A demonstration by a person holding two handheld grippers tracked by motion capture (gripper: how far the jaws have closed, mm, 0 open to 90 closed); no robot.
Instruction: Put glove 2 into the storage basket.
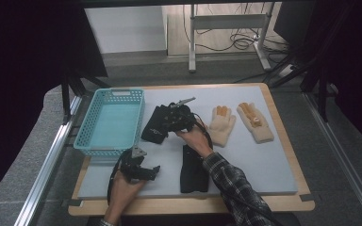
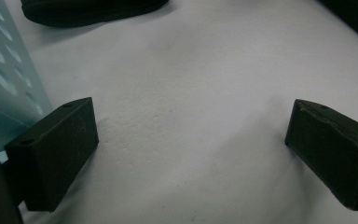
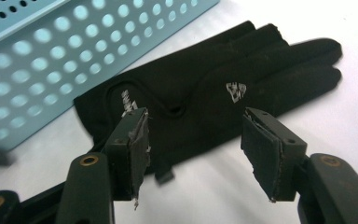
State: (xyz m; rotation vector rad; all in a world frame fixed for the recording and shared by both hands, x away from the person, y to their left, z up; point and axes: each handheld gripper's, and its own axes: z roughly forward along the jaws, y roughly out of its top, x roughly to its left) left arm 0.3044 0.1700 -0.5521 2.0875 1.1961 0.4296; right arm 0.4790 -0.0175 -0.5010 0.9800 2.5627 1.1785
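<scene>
Roughly, by station:

Right gripper (image 1: 172, 118): over the upper middle of the grey mat; jaws spread wide, nothing between them; in the right gripper view (image 3: 193, 140) they straddle the near edge of the black glove, whether touching it I cannot tell.

Black glove (image 3: 214, 93): flat on the mat just right of the basket, fingers pointing away from the right gripper's camera; white logo on its back; in the high view (image 1: 153, 125) partly covered by the gripper.

Left gripper (image 1: 143, 172): low at the near left of the mat, held in the person's left hand (image 1: 125, 188); jaws wide apart over bare mat in the left gripper view (image 2: 189, 154), gripping nothing.

Second black glove (image 1: 192, 169): lying lengthwise near the front edge, under the person's right forearm; plaid sleeve (image 1: 233, 188) crosses it.

Basket (image 1: 87, 127): turquoise, perforated walls, standing at the left of the mat; its side wall (image 3: 51, 56) runs close beside the first glove; a corner (image 2: 4, 79) stands just left of the left gripper's jaw.

Cream gloves: a pair at the right, palm-flat, well apart from both grippers; one (image 1: 220, 123) nearer the right hand, the other (image 1: 256, 121) farther right.

Mat (image 1: 264, 160): grey, on a wooden table (image 1: 287, 205).
</scene>
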